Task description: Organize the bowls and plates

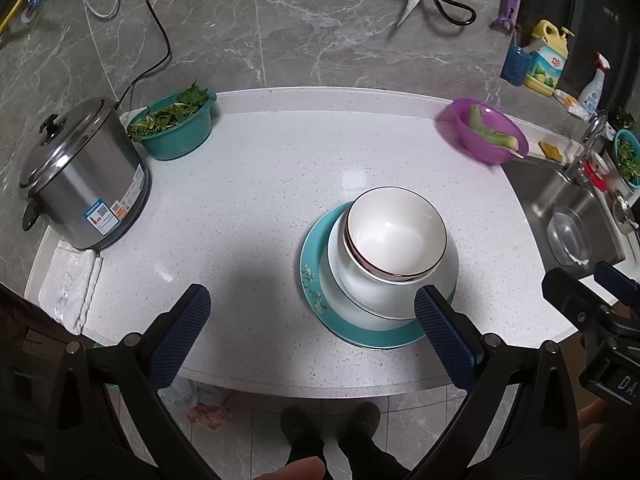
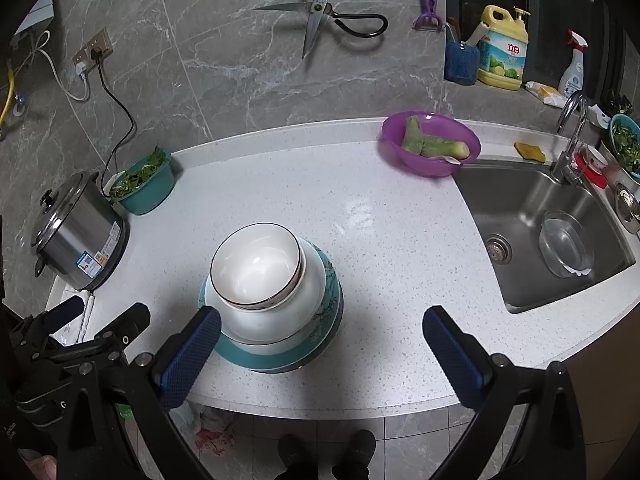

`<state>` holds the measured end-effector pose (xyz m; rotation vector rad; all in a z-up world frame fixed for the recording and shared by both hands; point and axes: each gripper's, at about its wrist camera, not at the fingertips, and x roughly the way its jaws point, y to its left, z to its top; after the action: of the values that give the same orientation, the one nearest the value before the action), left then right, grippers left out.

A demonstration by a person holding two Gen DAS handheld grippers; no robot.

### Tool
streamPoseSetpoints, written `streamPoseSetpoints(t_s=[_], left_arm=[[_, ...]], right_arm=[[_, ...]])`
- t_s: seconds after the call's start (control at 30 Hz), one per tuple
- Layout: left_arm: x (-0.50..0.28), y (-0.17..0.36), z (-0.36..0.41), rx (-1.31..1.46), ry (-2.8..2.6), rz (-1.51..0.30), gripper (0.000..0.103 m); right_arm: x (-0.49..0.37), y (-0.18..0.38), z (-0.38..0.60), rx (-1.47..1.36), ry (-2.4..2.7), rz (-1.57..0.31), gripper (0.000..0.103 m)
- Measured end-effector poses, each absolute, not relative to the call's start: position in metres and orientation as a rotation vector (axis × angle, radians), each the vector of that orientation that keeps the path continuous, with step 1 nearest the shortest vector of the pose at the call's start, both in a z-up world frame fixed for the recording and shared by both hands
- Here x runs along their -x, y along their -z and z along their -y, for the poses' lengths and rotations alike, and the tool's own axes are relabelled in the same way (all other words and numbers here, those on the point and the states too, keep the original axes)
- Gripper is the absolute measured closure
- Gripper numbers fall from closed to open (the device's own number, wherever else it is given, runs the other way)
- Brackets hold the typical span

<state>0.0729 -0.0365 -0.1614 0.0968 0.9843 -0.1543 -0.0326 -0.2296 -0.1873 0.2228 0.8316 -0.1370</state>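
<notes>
A stack stands on the white counter: a teal plate at the bottom, a white plate on it, and nested white bowls with dark rims on top. It also shows in the right wrist view, teal plate under the bowls. My left gripper is open and empty, its right finger beside the stack's near edge. My right gripper is open and empty, its left finger near the stack's left side.
A steel rice cooker and a teal basin of greens stand at the back left. A purple bowl with vegetables sits by the sink, which holds a glass bowl. Scissors hang on the wall.
</notes>
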Motion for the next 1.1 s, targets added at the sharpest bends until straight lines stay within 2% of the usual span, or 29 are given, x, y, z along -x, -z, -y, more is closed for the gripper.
streamPoseSetpoints(t_s=[1.1], left_arm=[[-0.079, 0.166, 0.053, -0.084, 0.124, -0.994, 0.0]], right_arm=[[0.021, 0.192, 0.22, -0.205, 0.123, -0.853, 0.0]])
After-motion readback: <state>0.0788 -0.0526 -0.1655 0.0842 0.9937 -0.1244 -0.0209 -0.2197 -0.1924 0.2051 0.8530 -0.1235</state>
